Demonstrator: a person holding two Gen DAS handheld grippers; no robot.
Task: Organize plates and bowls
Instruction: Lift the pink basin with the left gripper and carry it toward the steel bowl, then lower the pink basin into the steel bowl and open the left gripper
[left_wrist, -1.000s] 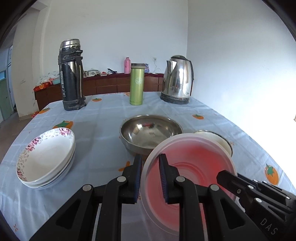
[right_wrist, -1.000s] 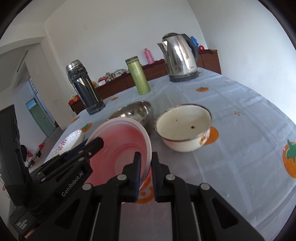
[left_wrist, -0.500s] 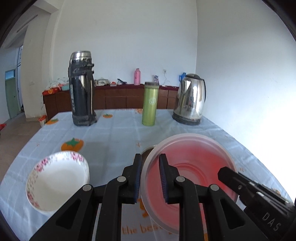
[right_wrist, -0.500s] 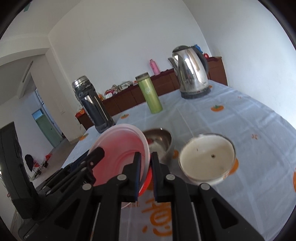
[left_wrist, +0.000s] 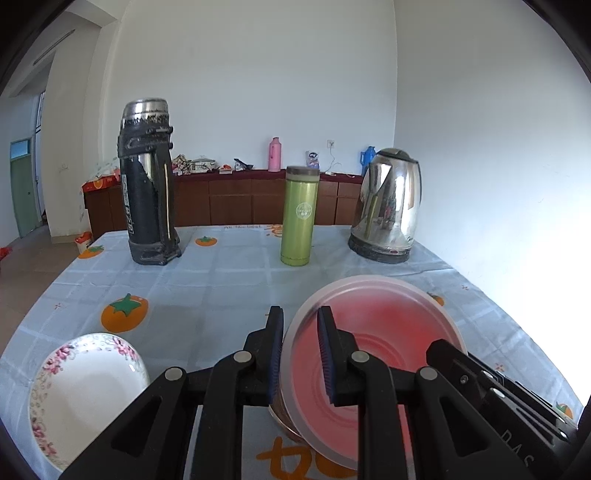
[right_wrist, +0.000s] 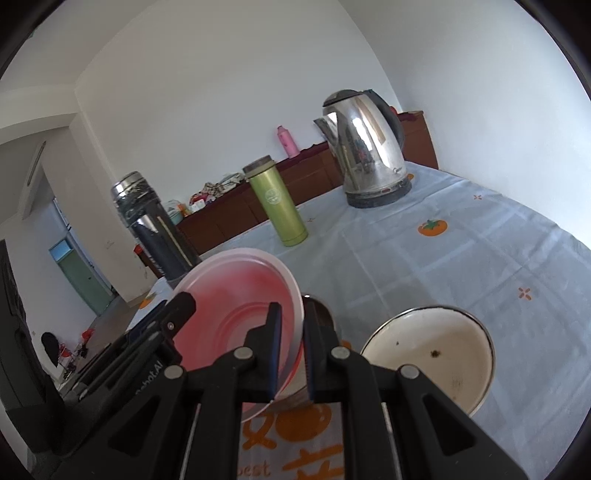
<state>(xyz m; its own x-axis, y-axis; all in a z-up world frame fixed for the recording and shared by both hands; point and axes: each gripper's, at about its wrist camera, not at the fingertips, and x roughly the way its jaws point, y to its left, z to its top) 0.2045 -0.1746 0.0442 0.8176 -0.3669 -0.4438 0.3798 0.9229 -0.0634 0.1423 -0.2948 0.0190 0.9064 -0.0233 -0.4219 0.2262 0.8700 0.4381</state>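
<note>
On the black body of the right gripper (left_wrist: 517, 417), white letters "DAS" show; the black left gripper (right_wrist: 147, 369) beside the translucent pink plastic bowl (right_wrist: 236, 302) reads "obot.AI".

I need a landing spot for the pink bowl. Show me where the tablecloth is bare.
Bare cloth lies mid-table between the green flask, black thermos and floral plates, and along the right side beyond the enamel bowl, below the kettle. It is crowded near the steel bowl under the pink bowl.

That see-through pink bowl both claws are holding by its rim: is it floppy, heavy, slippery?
The translucent pink plastic bowl is probably light, since thin-rim pinches carry it. It looks fairly stiff, with its rim round. Its smooth surface may be slippery, hence left gripper and right gripper.
</note>
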